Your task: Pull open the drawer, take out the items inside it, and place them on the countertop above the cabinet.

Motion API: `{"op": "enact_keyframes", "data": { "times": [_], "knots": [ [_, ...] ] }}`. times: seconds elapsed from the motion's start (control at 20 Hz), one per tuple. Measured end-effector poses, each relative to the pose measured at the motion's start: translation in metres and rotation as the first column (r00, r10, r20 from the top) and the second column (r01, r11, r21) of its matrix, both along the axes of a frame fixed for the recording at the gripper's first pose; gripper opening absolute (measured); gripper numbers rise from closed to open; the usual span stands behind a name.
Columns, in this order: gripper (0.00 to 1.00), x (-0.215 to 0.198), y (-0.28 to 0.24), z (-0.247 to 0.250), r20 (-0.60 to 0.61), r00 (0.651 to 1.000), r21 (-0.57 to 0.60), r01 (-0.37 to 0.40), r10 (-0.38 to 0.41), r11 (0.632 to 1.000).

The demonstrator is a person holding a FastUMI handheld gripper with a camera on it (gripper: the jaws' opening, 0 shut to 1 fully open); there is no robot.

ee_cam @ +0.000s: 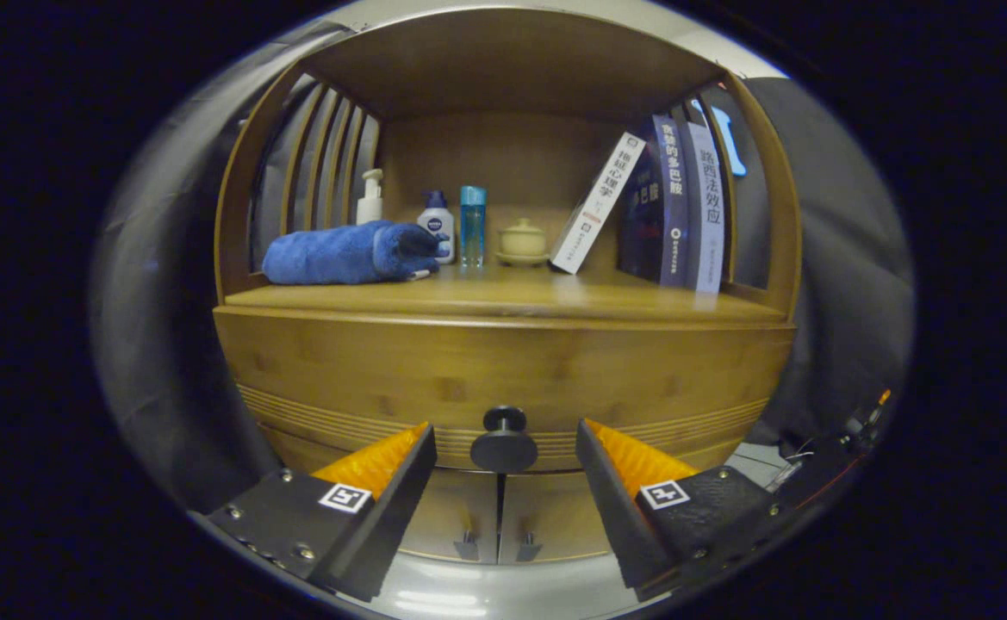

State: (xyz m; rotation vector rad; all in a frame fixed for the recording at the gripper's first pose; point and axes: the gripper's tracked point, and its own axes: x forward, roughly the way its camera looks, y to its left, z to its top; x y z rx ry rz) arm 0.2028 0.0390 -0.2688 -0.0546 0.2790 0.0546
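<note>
Gripper view shows the gripper (506, 456) spread wide open, with the round knob (504, 441) of the closed drawer (503, 379) between its fingers, not touched. Above, a blue towel (348, 252), bottles and books sit on the counter (503, 297).

Drawer (503, 379) was closed; whatever lay inside it stayed hidden behind the front panel. My fingers (400, 469) stood apart either side of the knob (504, 441), and their rear halves ran out of view. The rolled blue towel (350, 252) covered the base of the pump bottle (370, 198). Cabinet doors (500, 517) below were cut off low down. Wires (800, 448) beyond my right finger were too small to make out.
</note>
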Motion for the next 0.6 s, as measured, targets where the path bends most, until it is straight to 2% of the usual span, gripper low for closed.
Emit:
{"op": "enact_keyframes", "data": {
  "times": [0.05, 0.1, 0.15, 0.2, 0.3, 0.4, 0.5, 0.6],
  "knots": [
    [0.98, 0.005, 0.004, -0.002, 0.008, 1.0, 0.002, -0.006, 0.006, 1.0],
    [0.81, 0.001, 0.002, 0.002, 0.025, 1.0, 0.01, 0.005, -0.005, 1.0],
    [0.64, 0.023, -0.003, -0.004, 0.027, 0.999, 0.027, 0.023, -0.024, 0.999],
    [0.48, 0.02, -0.001, -0.009, -0.015, 1.0, 0.059, 0.019, -0.018, 0.998],
    [0.44, 0.015, 0.003, -0.011, 0.012, 1.0, 0.125, 0.02, -0.022, 0.992],
    [0.44, 0.019, 0.001, -0.004, 0.053, 0.998, 0.134, 0.02, -0.028, 0.991],
    [0.43, 0.022, 0.002, -0.006, 0.057, 0.998, 0.131, 0.023, -0.03, 0.991],
    [0.37, 0.017, 0.002, -0.007, 0.035, 0.999, 0.072, -0.017, 0.014, 0.997]
  ]
}}
